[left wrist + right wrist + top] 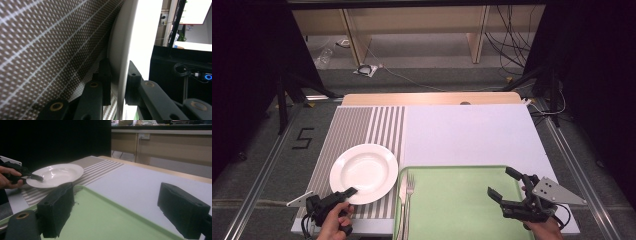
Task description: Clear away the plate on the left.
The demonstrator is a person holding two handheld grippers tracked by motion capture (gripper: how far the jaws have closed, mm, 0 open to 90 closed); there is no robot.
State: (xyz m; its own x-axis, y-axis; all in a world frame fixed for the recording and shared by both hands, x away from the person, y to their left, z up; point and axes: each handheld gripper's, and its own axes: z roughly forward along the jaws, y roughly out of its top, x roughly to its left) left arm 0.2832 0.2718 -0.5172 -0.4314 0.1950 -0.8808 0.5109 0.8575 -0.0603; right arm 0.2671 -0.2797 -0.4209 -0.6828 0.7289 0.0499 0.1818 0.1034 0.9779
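High view, plate: one white plate lay on the striped mat at the left of the surface.
High view, tray: one green tray sat at the near edge, just right of the plate.
High view, cutlery: one fork lay along the tray's left side, with another utensil beside it that I could not identify.
High view, left gripper: its jaws were closed on the plate's near rim.
High view, right gripper: held over the tray's right end, jaws spread apart and holding nothing.
Left gripper view, jaws: two black jaws pinched the plate's rim between them, the mat's weave behind.
Right gripper view, jaws: two jaws stood wide apart over the tray.
Right gripper view, plate: rested on the mat, with the left gripper and a hand at its rim.
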